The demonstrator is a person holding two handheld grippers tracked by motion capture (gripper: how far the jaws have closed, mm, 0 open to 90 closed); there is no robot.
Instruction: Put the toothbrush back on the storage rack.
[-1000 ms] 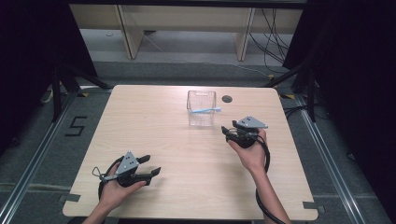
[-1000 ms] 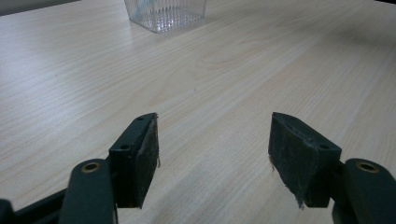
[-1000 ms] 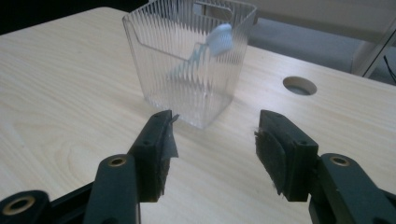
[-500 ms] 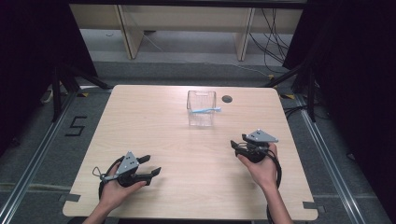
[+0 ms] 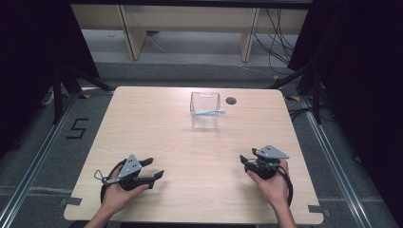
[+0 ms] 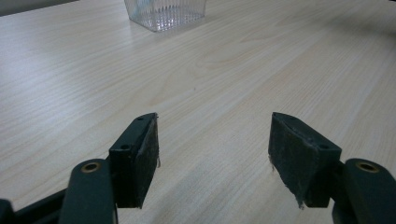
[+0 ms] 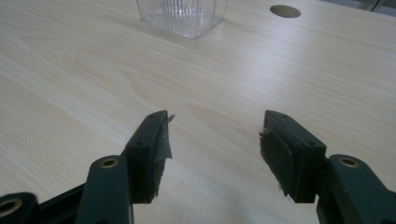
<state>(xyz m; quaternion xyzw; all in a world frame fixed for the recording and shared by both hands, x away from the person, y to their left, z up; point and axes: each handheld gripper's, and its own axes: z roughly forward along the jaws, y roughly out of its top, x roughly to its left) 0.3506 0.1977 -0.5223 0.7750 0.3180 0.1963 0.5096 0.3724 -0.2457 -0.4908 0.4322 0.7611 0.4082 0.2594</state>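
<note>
The clear ribbed plastic box [image 5: 205, 111], with a light blue toothbrush [image 5: 210, 112] lying across its rim, stands far on the pale wooden table [image 5: 157, 133], while the left gripper [image 5: 152, 171] and the right gripper [image 5: 246, 161], whose jaws have just been opening, are both released and empty.

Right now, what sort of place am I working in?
Probably a lab recording station: a bare wooden table between dark curtains, loose cables on the floor, and a taped "5" beside it.
</note>
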